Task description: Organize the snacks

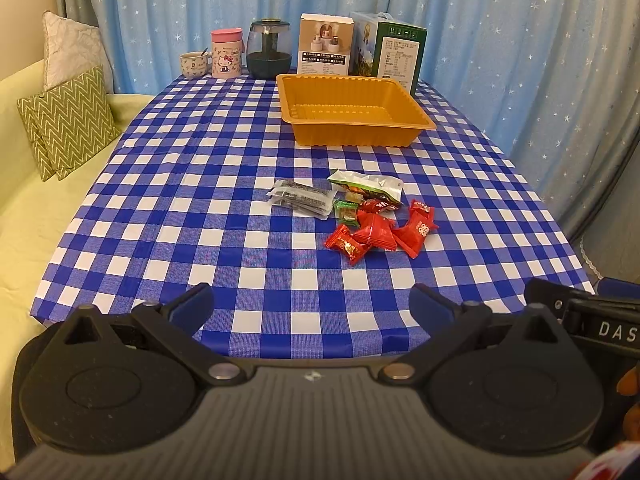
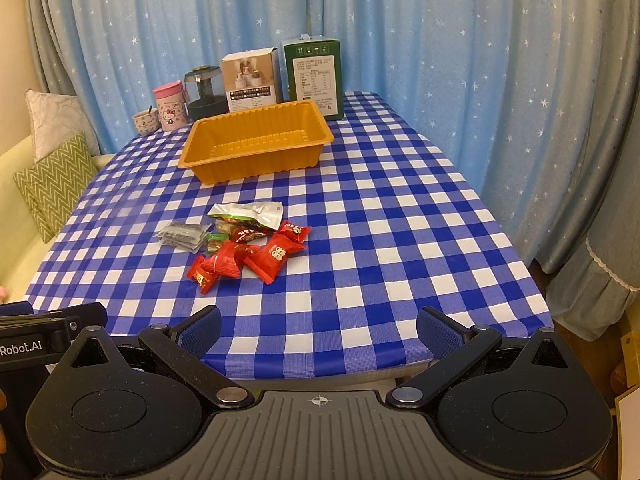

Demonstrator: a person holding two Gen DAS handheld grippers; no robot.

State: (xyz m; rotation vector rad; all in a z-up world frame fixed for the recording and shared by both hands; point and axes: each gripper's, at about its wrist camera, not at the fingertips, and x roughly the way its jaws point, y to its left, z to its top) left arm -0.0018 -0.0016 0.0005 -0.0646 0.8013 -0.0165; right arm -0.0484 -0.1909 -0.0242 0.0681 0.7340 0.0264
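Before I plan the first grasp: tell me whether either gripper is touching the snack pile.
Apart. Both wrist views show bare checked tablecloth between the open left gripper, right gripper and the snack pile.

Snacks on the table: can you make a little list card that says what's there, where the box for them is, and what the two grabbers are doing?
snacks: red candy packets, dark packets, a silver-green pouch, all loose in one pile on the checked tablecloth
tray: orange tray, empty, behind the pile
left gripper: open, holding nothing
right gripper: open, holding nothing
back of table: pink cup, mug, two boxes
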